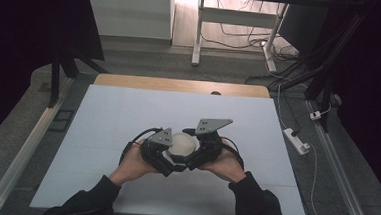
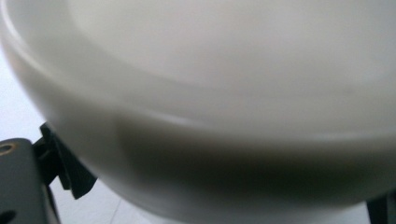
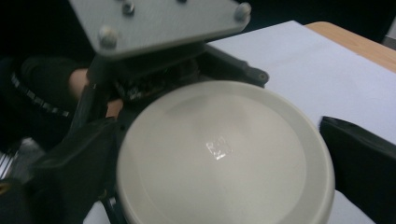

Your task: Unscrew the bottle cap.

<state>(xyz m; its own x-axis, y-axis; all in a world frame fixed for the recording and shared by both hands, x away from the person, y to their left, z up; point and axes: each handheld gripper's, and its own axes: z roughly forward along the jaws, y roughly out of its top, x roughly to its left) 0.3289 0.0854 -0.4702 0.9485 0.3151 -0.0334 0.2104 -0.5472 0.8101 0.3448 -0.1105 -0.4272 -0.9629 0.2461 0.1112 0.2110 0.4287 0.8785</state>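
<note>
A cream-white round bowl (image 1: 182, 143) sits in the middle of the white table (image 1: 128, 113), between both grippers. My left gripper (image 1: 168, 153) comes at it from the left. In the left gripper view the bowl (image 2: 210, 116) is very close, held between the two jaws, and one fingertip (image 2: 70, 175) touches its side. My right gripper (image 1: 198, 150) reaches in from the right with its jaws wide around the bowl (image 3: 219, 154). Its left jaw lies against the rim, and a thin gap shows at its right fingertip (image 3: 355, 158). The left gripper's grey plate (image 3: 154, 23) stands behind the bowl.
The wooden far edge (image 1: 180, 85) of the table lies beyond the white sheet. Past it are metal rails (image 1: 26, 142), desk legs (image 1: 198, 33) and cables on the floor, with a power strip (image 1: 296, 140) to the right. Two sleeved forearms enter from the bottom.
</note>
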